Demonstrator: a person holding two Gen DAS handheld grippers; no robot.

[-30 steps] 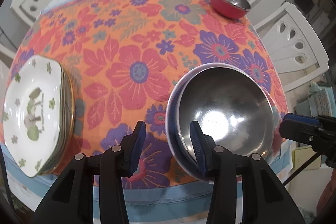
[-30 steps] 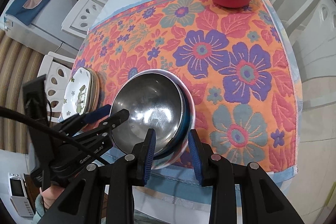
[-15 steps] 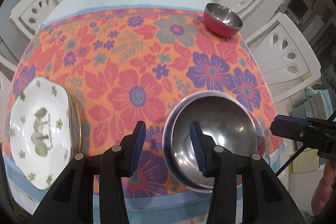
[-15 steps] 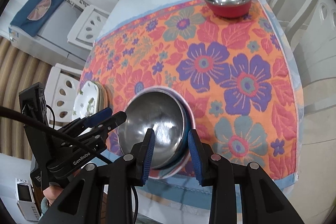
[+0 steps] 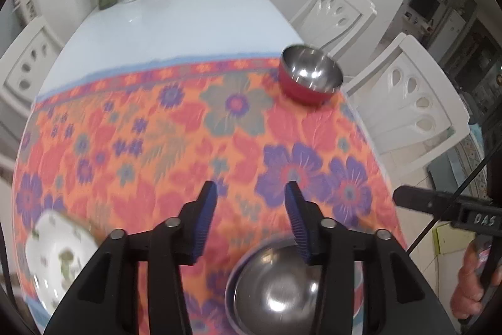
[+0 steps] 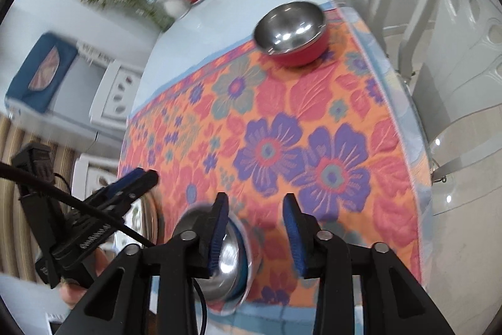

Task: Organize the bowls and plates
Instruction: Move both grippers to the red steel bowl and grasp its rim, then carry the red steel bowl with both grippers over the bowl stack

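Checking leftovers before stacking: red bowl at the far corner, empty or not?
Empty. The red bowl sits upright and its steel inside shows only reflections in both views.

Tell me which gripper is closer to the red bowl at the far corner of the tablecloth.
Neither clearly. The left gripper and right gripper are both open, back at the near edge over the stacked steel bowls, far from the red bowl; which is nearer is unclear.

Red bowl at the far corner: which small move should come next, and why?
Probably reach the right gripper forward toward the red bowl. Its jaws are open and empty, and that bowl sits alone, apart from the nested bowls at the near edge.
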